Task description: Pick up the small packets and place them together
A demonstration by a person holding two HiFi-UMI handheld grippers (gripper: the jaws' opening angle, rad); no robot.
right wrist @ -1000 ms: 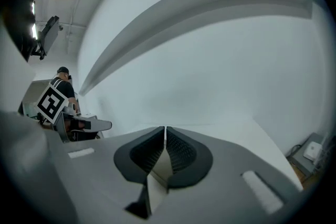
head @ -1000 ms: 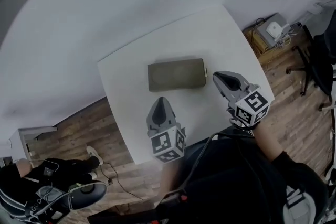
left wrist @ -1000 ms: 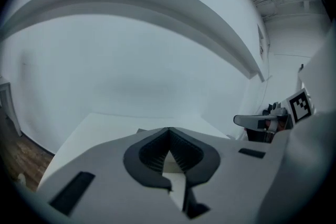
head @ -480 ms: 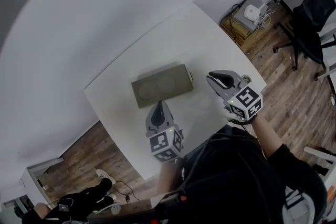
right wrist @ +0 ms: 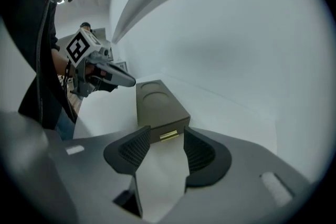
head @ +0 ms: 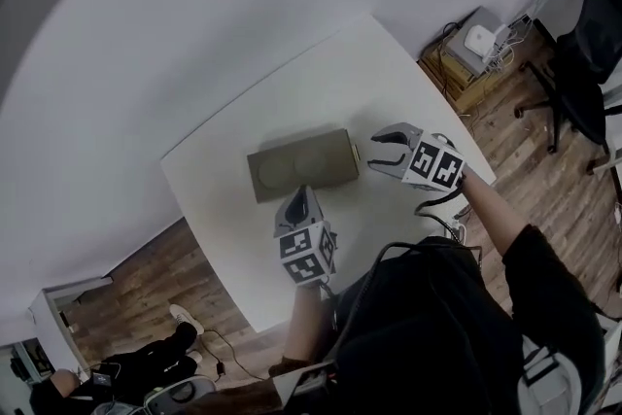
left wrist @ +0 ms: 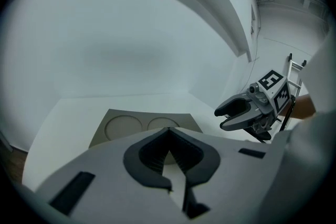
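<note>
1. Box [head: 301, 163]: a dark olive, flat, oblong box lies near the middle of the white table [head: 389, 73]. In the head view its long axis runs left to right, with the right end tipped slightly away from the person.
2. Top face: 2 round recesses sit side by side along the long axis.
3. Short end: the end facing the right gripper [head: 381, 151] carries 1 small gold tab [right wrist: 168, 135], centred low on that face.
4. Right gripper: aimed along the box's long axis at the tabbed end. Its jaws are opening and stand apart with nothing between the pads. The box end lies just beyond the tips, apart from them.
5. Left gripper [head: 299, 197]: on the near long side of the box, pointing across it. Its jaws are closed together and empty.
6. Markings: each gripper's cube bears black-and-white square markers.
</note>
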